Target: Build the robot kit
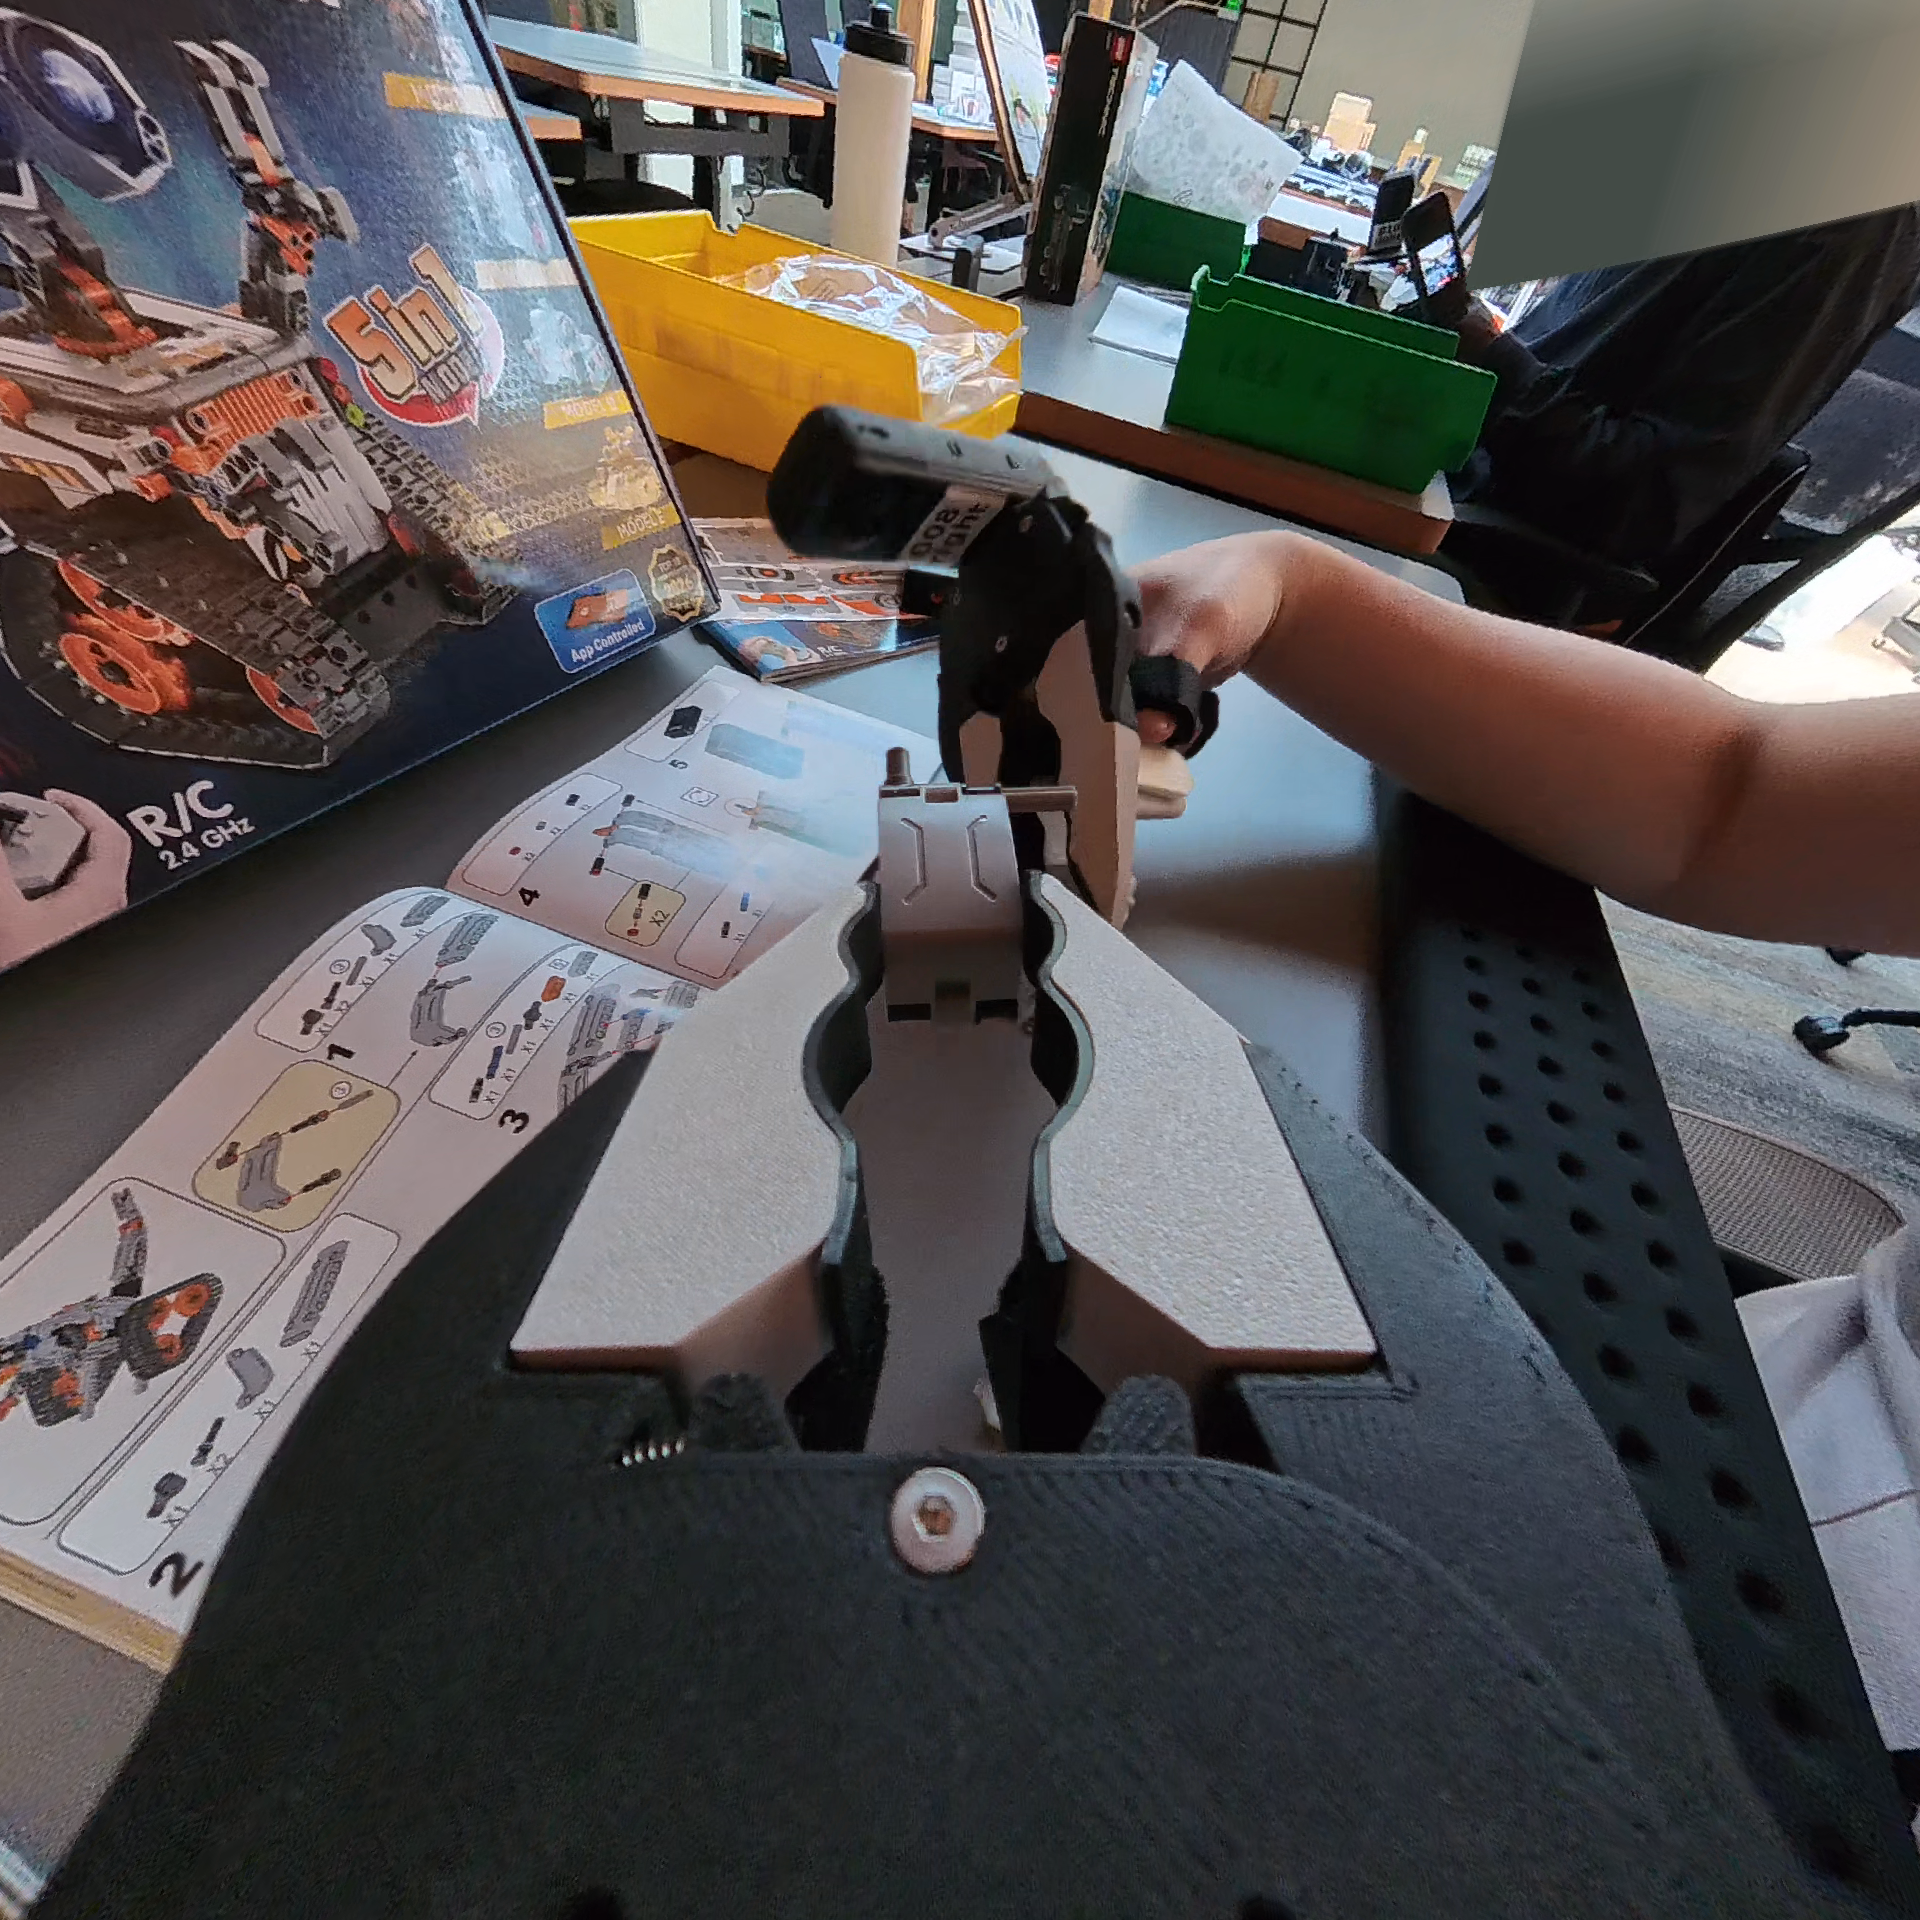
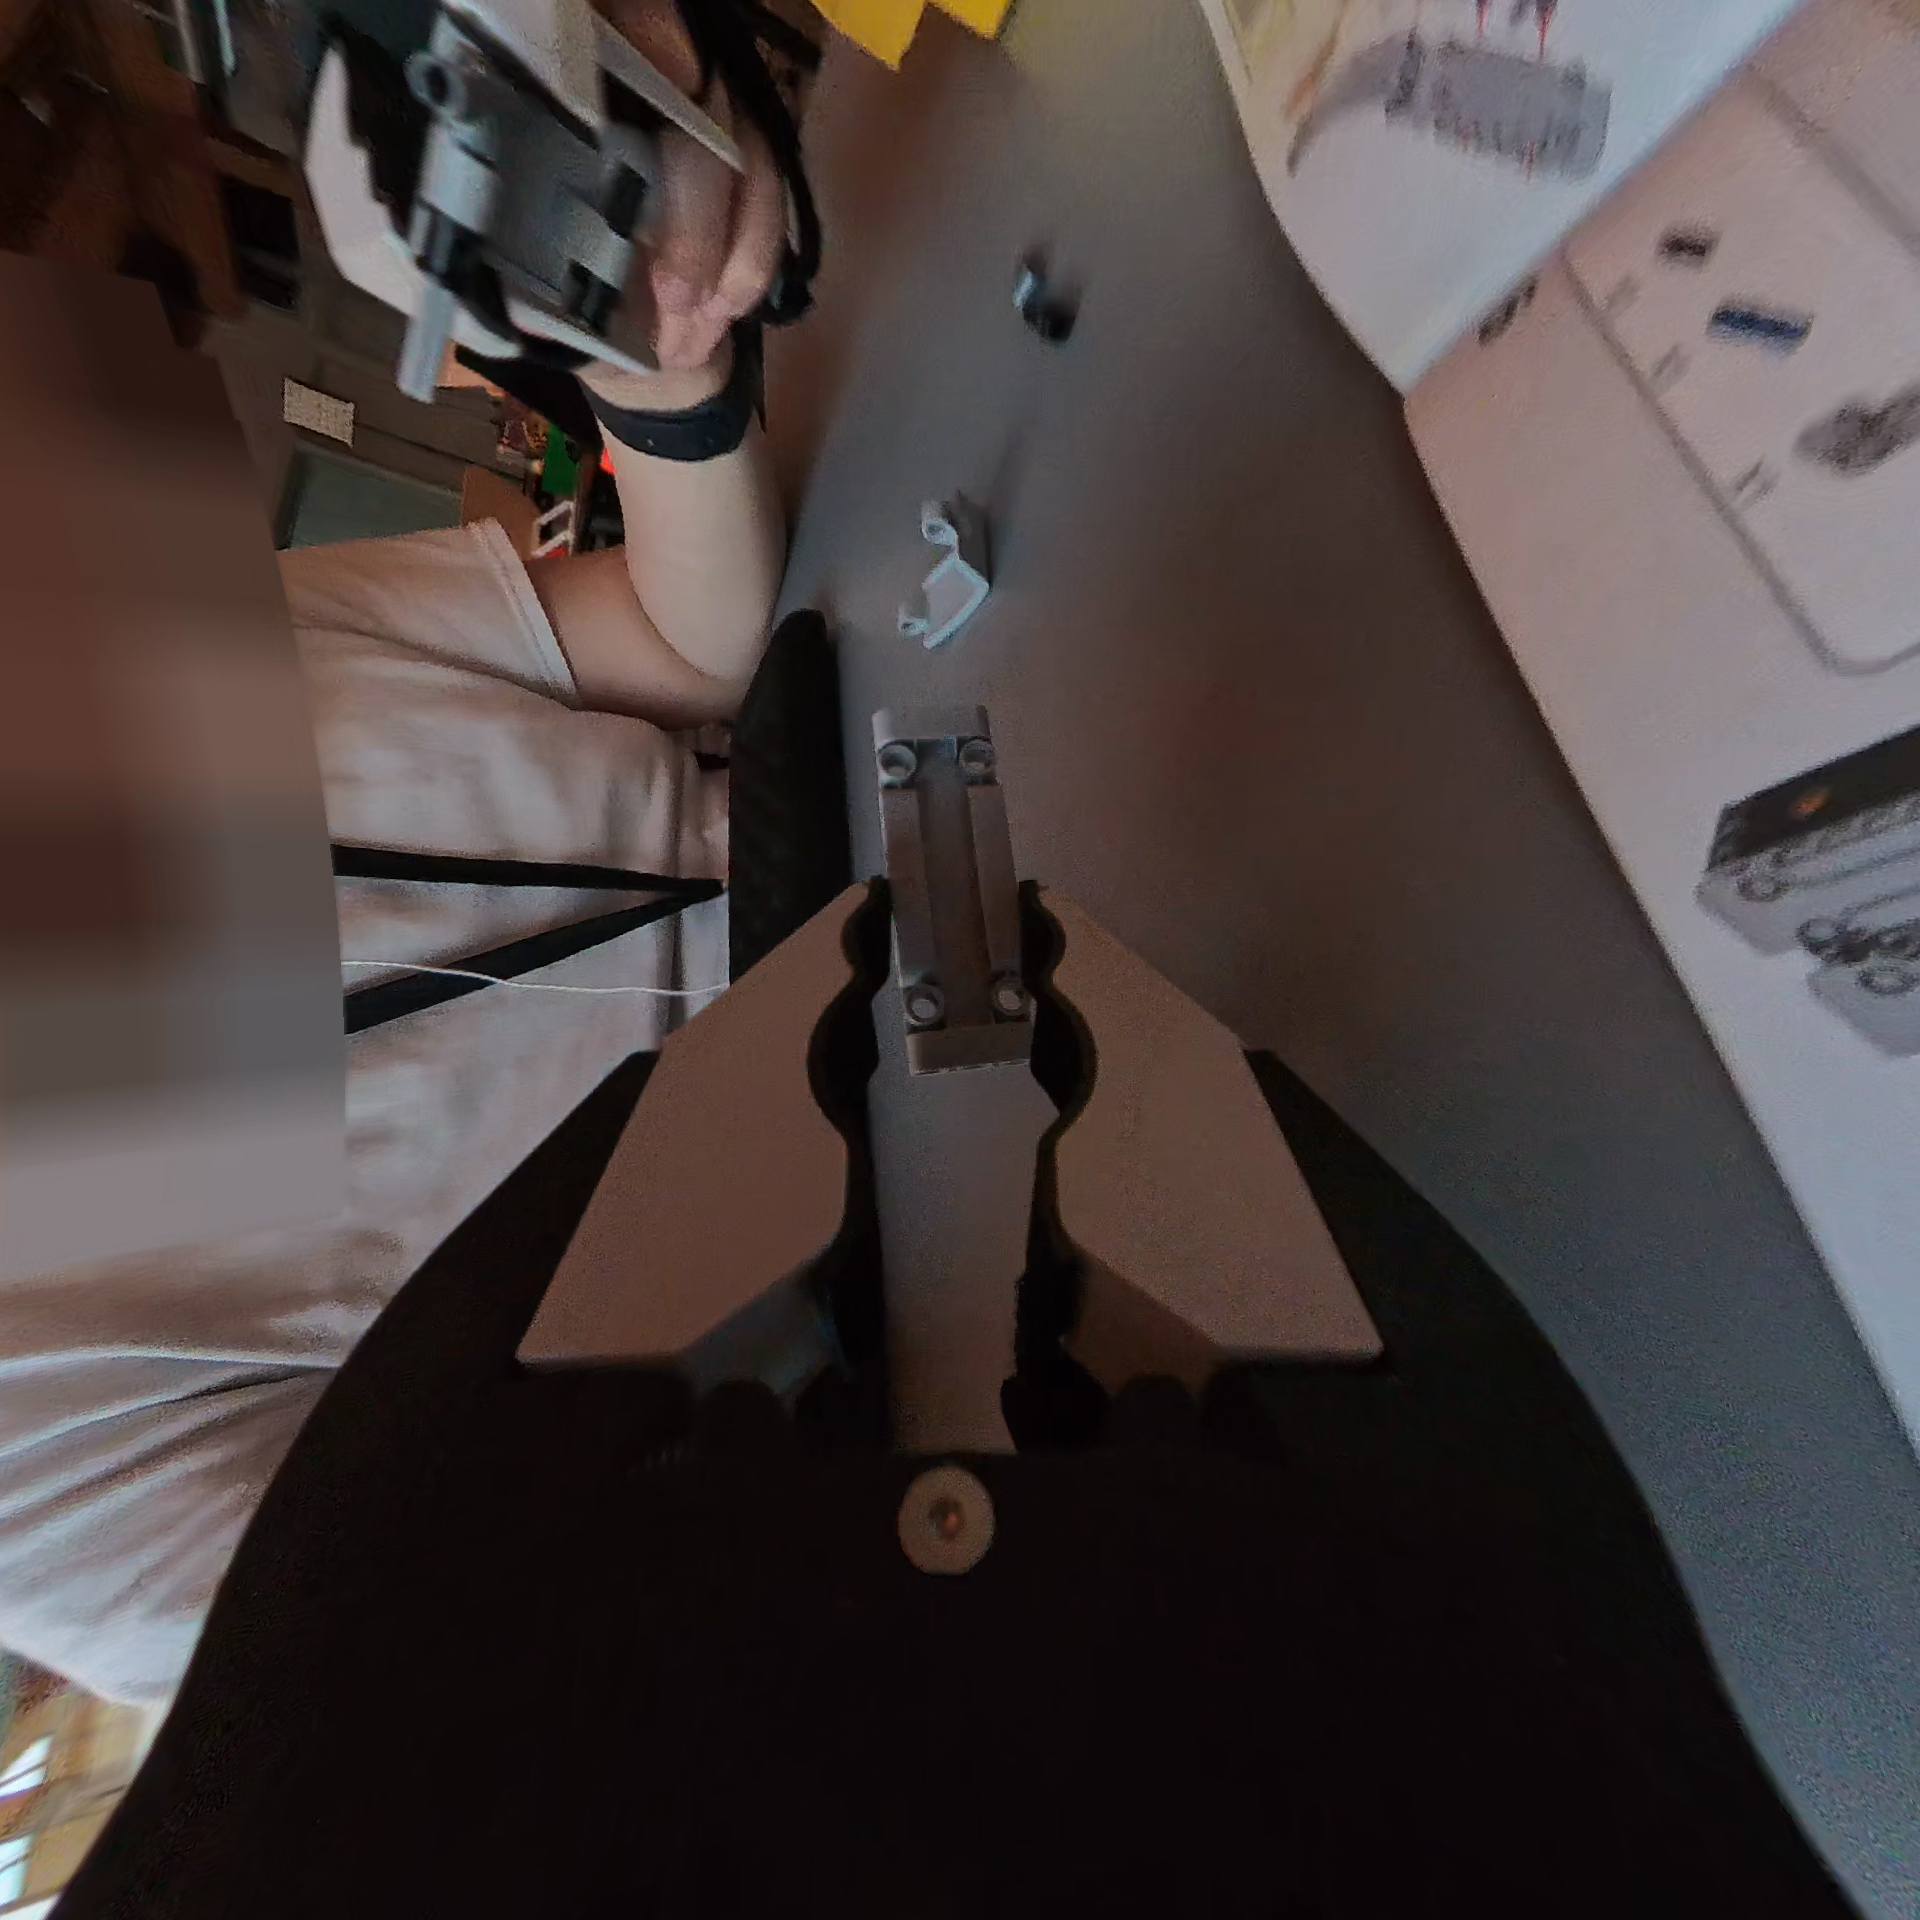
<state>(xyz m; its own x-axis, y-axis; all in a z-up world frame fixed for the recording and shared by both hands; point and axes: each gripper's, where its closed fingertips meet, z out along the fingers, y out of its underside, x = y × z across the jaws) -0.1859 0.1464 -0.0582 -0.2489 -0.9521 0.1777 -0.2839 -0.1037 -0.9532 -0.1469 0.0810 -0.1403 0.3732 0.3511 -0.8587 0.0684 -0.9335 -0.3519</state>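
Note:
My left gripper [image 1: 948, 914] is shut on a grey building-block panel [image 1: 943, 894] with pins sticking out at its top, held above the dark table. My right gripper [image 2: 956, 914] is shut on another grey panel piece [image 2: 951, 894] with round holes at its corners. In the left wrist view the right gripper [image 1: 1081, 831] hangs fingers-down just behind my held panel, held by a hand [image 1: 1205, 613]. In the right wrist view the left gripper with its panel [image 2: 520, 197] shows at the top left. A light grey curved piece [image 2: 948, 577] and a small dark piece [image 2: 1042, 298] lie on the table.
An open instruction booklet [image 1: 343, 1091] lies left of my left gripper. A large toy box [image 1: 260, 416] stands behind it. A yellow bin [image 1: 779, 322] and a green bin [image 1: 1330, 384] sit farther back. A black perforated chair edge [image 1: 1538, 1143] is at the right. My right fingertips sit around 12 centimeters from my left ones.

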